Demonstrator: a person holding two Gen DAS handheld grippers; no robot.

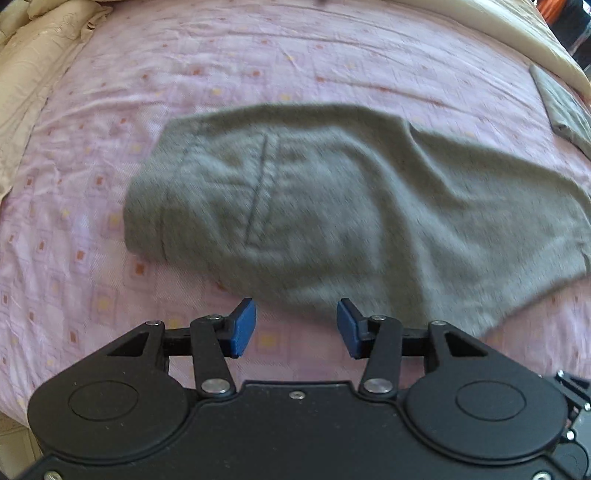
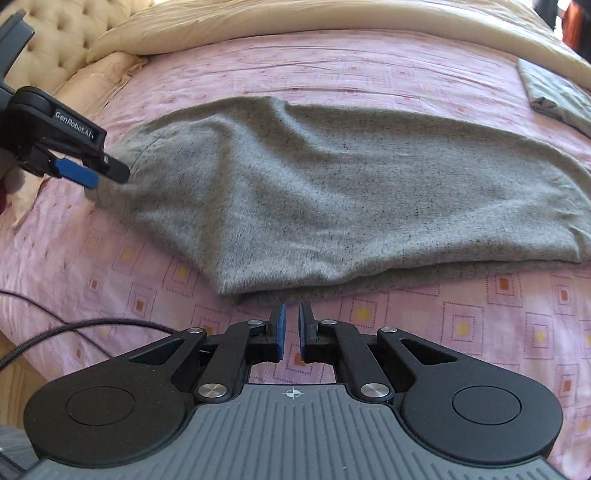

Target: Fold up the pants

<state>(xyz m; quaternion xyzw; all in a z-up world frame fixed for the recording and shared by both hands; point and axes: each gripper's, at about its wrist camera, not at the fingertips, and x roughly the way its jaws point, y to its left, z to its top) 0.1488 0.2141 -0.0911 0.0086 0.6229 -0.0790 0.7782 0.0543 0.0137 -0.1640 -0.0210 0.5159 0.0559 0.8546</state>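
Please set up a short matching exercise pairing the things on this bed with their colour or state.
Things:
1. pants
2. bedsheet
3. left gripper
4. right gripper

Descriptions:
A. pink with small squares
B. shut, holding nothing
C. grey, folded over on the bed
D. open, holding nothing

Pairs: 1-C, 2-A, 3-D, 4-B

Speckled grey pants [image 2: 332,192] lie on a pink sheet [image 2: 480,325] patterned with orange-and-yellow squares, beside a cream quilt [image 2: 295,22].
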